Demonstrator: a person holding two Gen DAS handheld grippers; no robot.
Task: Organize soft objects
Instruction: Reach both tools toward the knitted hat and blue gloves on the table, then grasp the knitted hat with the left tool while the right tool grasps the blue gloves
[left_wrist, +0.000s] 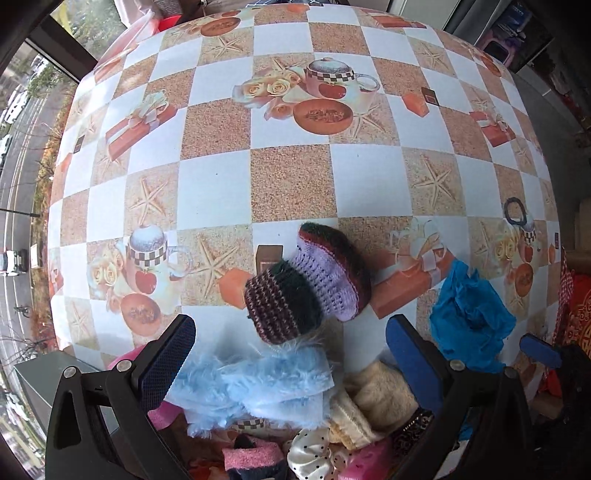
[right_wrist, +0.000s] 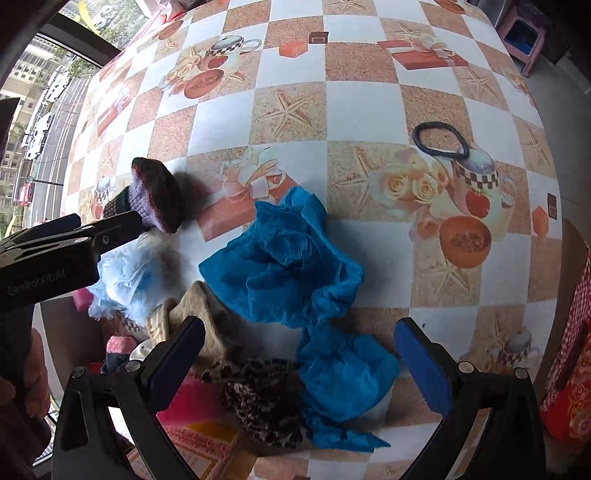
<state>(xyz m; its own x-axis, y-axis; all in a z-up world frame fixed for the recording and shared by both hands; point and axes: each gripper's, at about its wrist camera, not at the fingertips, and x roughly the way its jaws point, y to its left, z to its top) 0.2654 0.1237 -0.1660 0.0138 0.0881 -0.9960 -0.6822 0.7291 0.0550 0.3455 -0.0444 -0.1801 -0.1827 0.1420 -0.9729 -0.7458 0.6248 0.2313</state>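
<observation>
Two handheld tools, both built of matte black plastic with triangular cut-outs in the arms. Left tool (left_wrist: 290, 341): fingers faced with dark-blue mesh-textured pads (left_wrist: 168, 360), silver screws at the pivots. Right tool (right_wrist: 299, 360): matching blue pads (right_wrist: 423, 369) and round silver screws. Pale lettering stamped along the left tool's black side, partly legible only.

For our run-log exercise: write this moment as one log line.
left gripper: open, above fluffy blue cloth | right gripper: open, above crumpled blue fabric | knitted hat: on table
</observation>
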